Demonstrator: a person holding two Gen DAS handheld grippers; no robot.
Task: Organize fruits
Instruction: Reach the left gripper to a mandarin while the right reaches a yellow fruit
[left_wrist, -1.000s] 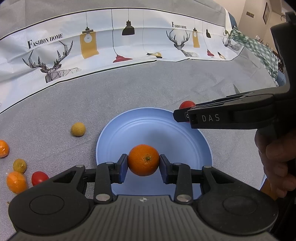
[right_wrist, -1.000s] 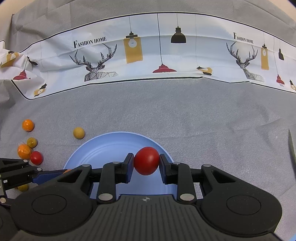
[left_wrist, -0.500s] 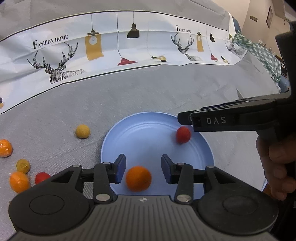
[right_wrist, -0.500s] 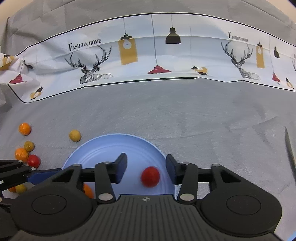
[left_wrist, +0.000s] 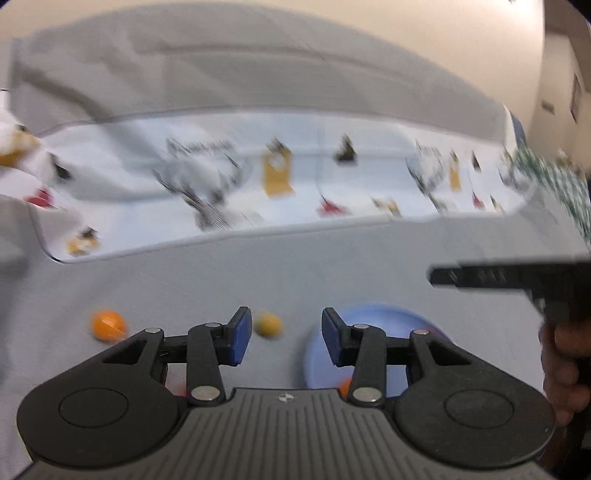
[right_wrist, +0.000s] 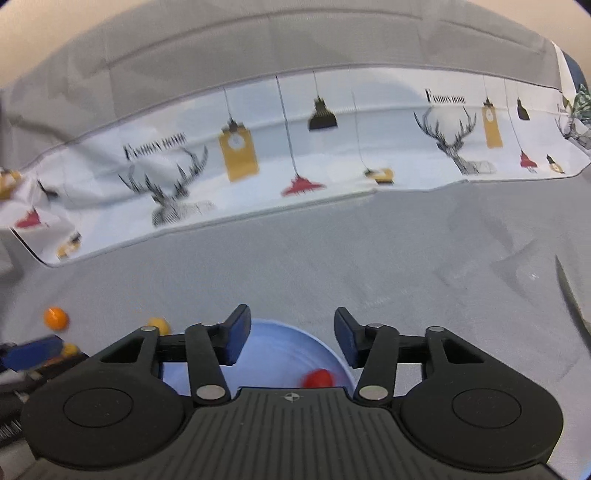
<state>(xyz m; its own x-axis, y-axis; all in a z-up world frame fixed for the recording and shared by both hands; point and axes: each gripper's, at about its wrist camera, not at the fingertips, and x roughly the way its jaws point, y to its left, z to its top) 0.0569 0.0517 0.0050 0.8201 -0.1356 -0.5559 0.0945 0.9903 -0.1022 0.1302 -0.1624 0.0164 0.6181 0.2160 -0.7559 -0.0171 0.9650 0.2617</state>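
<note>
Loose fruit sits far left on the grey cloth (left_wrist: 332, 266): an orange (left_wrist: 108, 325), then a yellow fruit (left_wrist: 269, 324) just beyond the left pad. Left gripper (left_wrist: 286, 341) is spread, nothing between the jaws; view is blurred, so steady it first, then centre one fruit between the pads and pinch gently. Blue plate (left_wrist: 384, 314) lies to the right, a sliver of orange fruit in it. Right gripper (right_wrist: 291, 341) is empty above the plate, jaws closing on nothing, red fruit (right_wrist: 318, 378) lying below.
</note>
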